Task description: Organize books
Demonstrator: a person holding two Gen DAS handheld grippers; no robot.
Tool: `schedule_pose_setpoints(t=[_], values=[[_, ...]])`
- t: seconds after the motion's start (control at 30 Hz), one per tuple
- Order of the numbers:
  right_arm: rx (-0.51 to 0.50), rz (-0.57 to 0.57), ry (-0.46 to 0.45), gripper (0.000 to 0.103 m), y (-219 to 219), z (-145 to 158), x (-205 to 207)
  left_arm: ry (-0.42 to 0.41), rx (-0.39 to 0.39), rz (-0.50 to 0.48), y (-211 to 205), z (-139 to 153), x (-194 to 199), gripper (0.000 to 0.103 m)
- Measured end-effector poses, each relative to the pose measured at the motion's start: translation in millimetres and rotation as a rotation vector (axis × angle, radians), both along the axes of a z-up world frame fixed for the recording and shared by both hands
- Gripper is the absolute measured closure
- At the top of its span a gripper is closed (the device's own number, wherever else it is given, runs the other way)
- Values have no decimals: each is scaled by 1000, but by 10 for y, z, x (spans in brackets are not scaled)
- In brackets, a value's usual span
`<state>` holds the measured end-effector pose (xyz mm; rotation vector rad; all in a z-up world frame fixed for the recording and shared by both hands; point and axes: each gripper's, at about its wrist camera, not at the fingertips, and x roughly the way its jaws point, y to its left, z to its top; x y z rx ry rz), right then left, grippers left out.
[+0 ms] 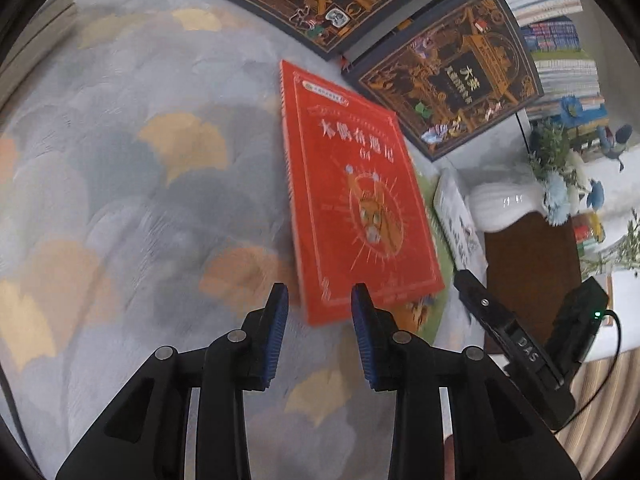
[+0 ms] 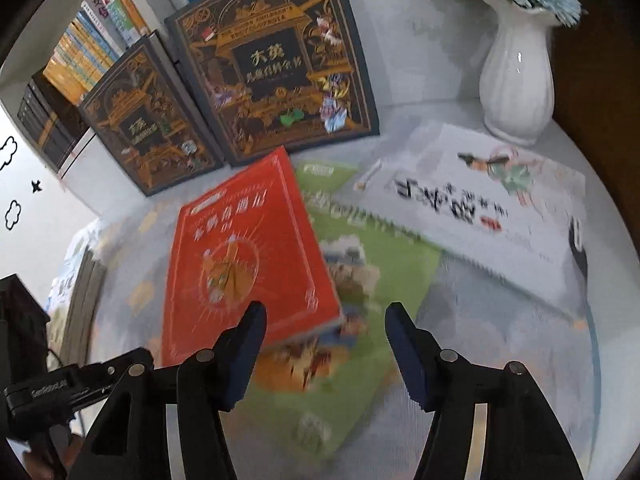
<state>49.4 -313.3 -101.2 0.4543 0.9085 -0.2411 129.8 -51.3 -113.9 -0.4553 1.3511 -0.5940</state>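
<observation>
A red book (image 1: 352,200) lies flat on a green book (image 2: 372,280), with its near corner hanging over. My left gripper (image 1: 319,294) hovers at the red book's near left corner, jaws open, and the corner shows in the gap with no pad pressing on it. My right gripper (image 2: 326,314) stands open over the red book's (image 2: 248,256) near right corner and the green cover. A white book (image 2: 480,200) lies flat to the right. Two dark ornate books (image 2: 280,72) (image 2: 148,120) stand upright behind.
A white vase (image 2: 516,76) with blue flowers stands at the back right. Shelves of books (image 2: 92,52) fill the back. The patterned grey and orange cloth (image 1: 120,160) spreads to the left. One finger (image 1: 480,304) of the right gripper shows in the left wrist view.
</observation>
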Motion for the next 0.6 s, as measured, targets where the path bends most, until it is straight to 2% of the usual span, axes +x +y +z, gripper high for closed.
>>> schedule_pose_setpoints(t=[0.13,0.17,0.3,0.4,0.53,0.6], values=[[58,-37,-2,42,-133,-211,194,44,-20,2,-84,-163,110,73],[46,-37,-19,42,-130,-199,216,45,-25,-1,-95,-181,115,73],[60,55,-14,43,46,-190,348,28,-33,-13,-114,-172,136,73],[-26,99,33,42,258,-162,382,11,-37,-40,-99,-159,157,74],[-26,117,56,42,378,-148,286,-16,-34,-84,-24,-166,226,82],[-25,132,72,42,433,-143,222,-39,-41,-99,27,-97,190,82]])
